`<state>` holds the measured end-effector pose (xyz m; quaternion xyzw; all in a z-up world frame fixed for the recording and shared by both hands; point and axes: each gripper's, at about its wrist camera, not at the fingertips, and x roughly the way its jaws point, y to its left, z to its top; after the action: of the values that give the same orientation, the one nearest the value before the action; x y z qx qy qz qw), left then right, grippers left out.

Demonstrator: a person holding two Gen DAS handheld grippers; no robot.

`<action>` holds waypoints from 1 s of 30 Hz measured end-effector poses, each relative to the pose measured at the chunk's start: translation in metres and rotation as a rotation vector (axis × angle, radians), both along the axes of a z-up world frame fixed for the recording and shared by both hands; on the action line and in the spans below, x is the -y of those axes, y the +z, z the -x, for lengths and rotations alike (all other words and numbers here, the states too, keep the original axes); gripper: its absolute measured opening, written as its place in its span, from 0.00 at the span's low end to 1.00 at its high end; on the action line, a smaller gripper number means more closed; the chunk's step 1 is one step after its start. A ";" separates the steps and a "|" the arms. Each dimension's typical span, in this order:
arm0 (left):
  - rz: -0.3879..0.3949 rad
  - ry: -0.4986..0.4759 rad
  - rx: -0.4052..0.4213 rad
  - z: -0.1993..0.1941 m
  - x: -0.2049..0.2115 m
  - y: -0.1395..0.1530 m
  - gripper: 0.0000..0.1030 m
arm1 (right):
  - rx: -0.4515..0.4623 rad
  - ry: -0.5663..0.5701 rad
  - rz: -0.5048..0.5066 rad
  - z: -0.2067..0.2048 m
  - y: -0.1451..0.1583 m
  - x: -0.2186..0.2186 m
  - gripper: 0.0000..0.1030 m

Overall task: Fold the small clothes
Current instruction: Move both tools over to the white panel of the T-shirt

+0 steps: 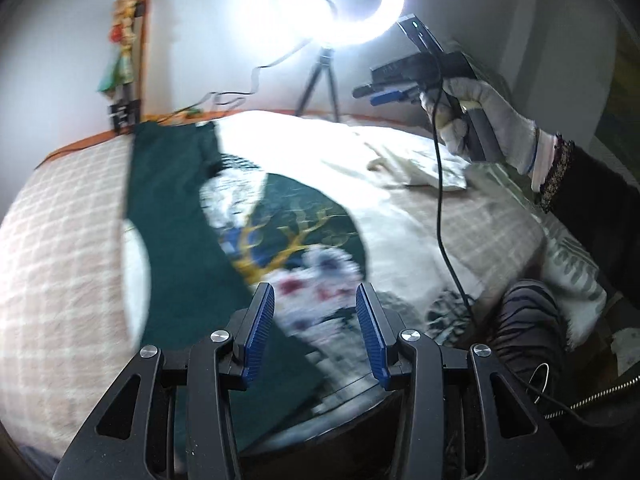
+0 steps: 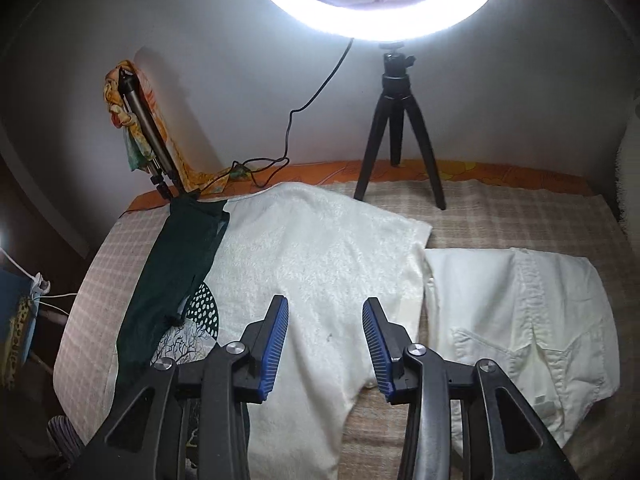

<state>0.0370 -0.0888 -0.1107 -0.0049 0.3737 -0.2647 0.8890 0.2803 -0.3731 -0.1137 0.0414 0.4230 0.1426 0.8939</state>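
Note:
A dark green garment [image 1: 172, 208] with a gold and white print lies spread on the bed, blurred, under and ahead of my left gripper [image 1: 314, 288]. That gripper is open, with nothing between its blue pads. In the right wrist view the same green garment [image 2: 176, 272] runs along the left side of a white towel [image 2: 320, 260]. My right gripper [image 2: 326, 302] hovers open over the towel and holds nothing. A folded white shirt [image 2: 520, 320] lies to the right of the towel. In the left wrist view a gloved hand [image 1: 488, 120] holds the right gripper [image 1: 366, 95] high over the white shirt [image 1: 420, 168].
A checked blanket [image 2: 500, 216] covers the bed. A lit ring light [image 2: 372, 20] on a small black tripod [image 2: 400, 128] stands at the back, and its cable [image 2: 304, 108] trails left. A second stand draped in colourful cloth [image 2: 132, 120] leans at the back left. Striped fabric [image 1: 528, 320] lies at the near right.

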 end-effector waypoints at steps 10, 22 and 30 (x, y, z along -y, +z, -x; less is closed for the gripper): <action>-0.043 -0.179 -0.007 0.005 0.096 -0.016 0.40 | 0.025 -0.027 -0.061 0.011 0.017 0.080 0.65; -0.168 -0.358 -0.001 0.021 0.192 -0.039 0.54 | 0.020 0.000 -0.044 -0.012 0.018 0.122 0.67; -0.299 -0.335 -0.008 0.021 0.214 -0.063 0.54 | -0.016 0.040 -0.066 -0.052 -0.003 0.108 0.67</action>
<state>0.0162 -0.3031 -0.1739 0.1881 0.4078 -0.3502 0.8220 0.3326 -0.4808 -0.1167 0.0637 0.4259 0.1742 0.8856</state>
